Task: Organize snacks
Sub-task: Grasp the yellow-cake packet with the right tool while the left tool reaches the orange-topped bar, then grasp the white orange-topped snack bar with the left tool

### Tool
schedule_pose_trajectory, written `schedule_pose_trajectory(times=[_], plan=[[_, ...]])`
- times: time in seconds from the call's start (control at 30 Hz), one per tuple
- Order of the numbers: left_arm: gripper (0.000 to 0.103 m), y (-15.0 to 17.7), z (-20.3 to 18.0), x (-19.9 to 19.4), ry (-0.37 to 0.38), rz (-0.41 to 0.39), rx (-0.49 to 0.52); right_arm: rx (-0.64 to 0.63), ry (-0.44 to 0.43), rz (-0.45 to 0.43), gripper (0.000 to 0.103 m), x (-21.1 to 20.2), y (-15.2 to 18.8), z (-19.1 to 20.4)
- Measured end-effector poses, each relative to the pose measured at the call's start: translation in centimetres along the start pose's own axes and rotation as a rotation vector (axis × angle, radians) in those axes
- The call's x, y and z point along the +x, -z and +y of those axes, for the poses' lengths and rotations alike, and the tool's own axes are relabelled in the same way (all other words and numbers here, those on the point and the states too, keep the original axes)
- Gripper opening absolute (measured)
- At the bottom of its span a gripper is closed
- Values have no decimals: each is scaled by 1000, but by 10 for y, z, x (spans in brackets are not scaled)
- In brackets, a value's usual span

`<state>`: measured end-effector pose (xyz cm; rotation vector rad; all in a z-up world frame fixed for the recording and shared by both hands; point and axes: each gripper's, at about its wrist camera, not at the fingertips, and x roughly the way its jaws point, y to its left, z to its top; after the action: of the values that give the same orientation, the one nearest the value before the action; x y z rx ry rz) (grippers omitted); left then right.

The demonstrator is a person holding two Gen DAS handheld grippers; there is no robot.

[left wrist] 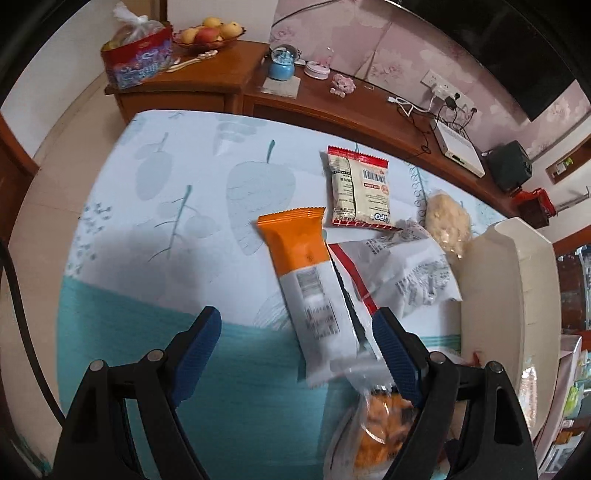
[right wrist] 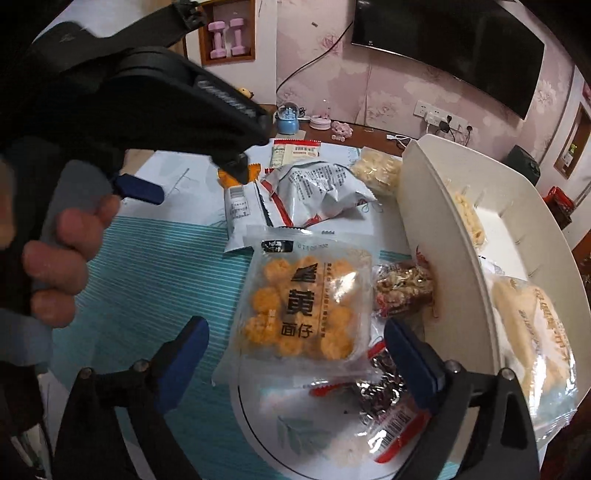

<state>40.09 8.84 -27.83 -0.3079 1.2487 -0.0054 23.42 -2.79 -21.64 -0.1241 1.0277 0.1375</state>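
Note:
My left gripper (left wrist: 295,326) is open above the blue-and-white tablecloth (left wrist: 147,314). An orange-and-white bar packet (left wrist: 306,288) lies between its fingers, close to the right one, and neither pad presses on it. My right gripper (right wrist: 297,326) is open above a clear packet of orange balls (right wrist: 303,295), apart from it. A red-edged packet (left wrist: 358,188), a crumpled white bag (left wrist: 402,273) and a pale puffed snack (left wrist: 447,218) lie beyond. The white tray (right wrist: 443,229) at the right holds a yellowish packet (right wrist: 535,332).
A nut bar (right wrist: 402,288) and a foil packet (right wrist: 384,406) lie by the tray wall. A person's hand (right wrist: 66,251) holds the left gripper at the upper left. Behind the table, a wooden sideboard (left wrist: 207,85) carries a fruit bowl (left wrist: 207,35), a snow globe (left wrist: 282,64) and cables.

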Motion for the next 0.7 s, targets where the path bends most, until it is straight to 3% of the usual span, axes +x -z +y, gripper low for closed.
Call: schedule_pose_trajectory(times=[0.4,0.53,0.7], plan=[[83,-12,5,35,33,36,23,47,61,19,100,30,8,8],[83,-16,1,39,11,35,65,48,95,23,100,36,10,9],[72,-19,0,39,-4,20,85,51,113,16,99,39,10,9]])
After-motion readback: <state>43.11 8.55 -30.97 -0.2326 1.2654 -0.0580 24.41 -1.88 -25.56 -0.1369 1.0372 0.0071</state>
